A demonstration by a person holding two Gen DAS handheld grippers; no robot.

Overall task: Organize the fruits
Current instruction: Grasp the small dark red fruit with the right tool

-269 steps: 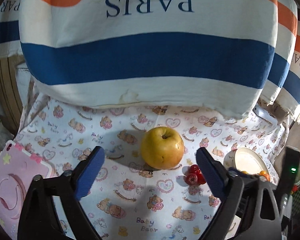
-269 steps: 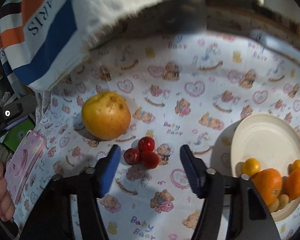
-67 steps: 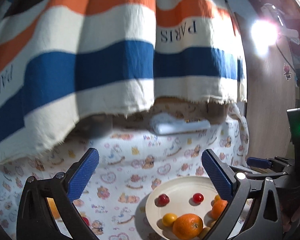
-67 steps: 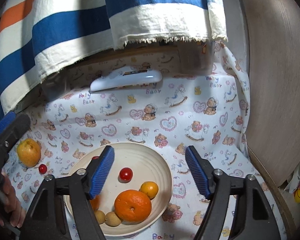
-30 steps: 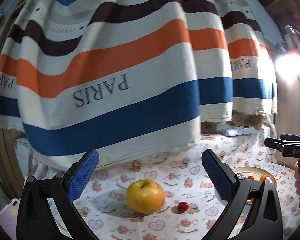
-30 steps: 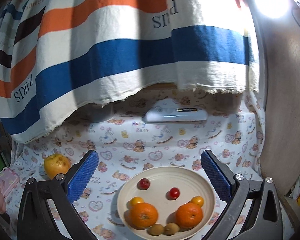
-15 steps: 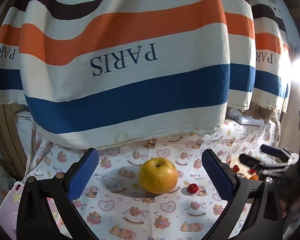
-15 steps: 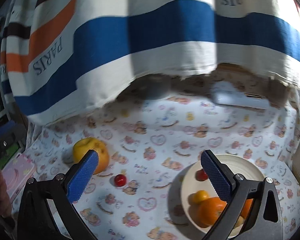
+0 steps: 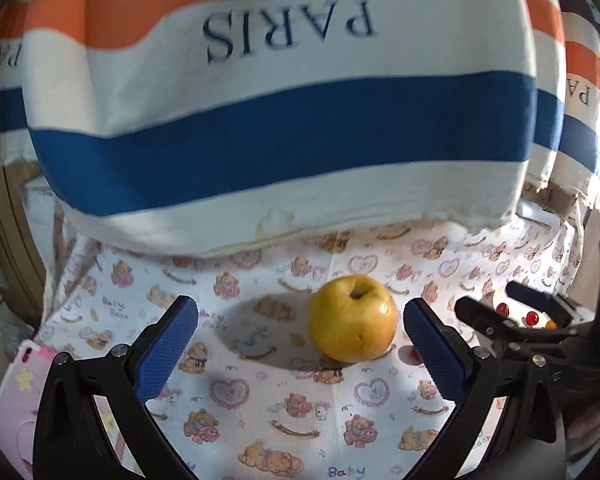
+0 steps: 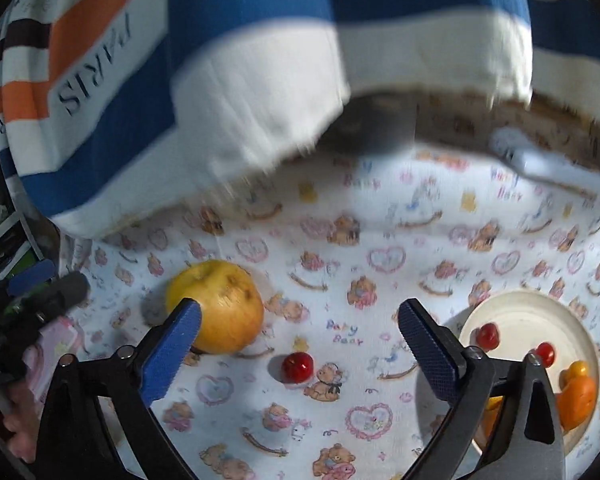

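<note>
A large yellow apple (image 9: 354, 318) rests on the bear-print cloth. My left gripper (image 9: 300, 344) is open just short of it, with the apple closer to the right finger. A small red fruit (image 10: 297, 366) lies between the fingers of my right gripper (image 10: 300, 354). Its jaws are closing but stand wide, and the pads are clear of the fruit. The apple (image 10: 220, 306) sits behind its left finger. At the right is a cream plate (image 10: 528, 312) with two red fruits (image 10: 487, 334) and oranges (image 10: 578, 392). The right gripper (image 9: 490, 298) also shows in the left wrist view.
A striped cloth (image 9: 284, 120) printed PARIS hangs low over the back of the table. A pink object (image 9: 16, 392) lies at the near left. A white device (image 10: 540, 164) lies at the back right. A hand (image 10: 16, 420) holds the left gripper (image 10: 56, 280).
Both grippers came lower and closer to the table. The right one swung left from above the plate to the red fruit, its jaws narrowing slightly. The left one neared the apple.
</note>
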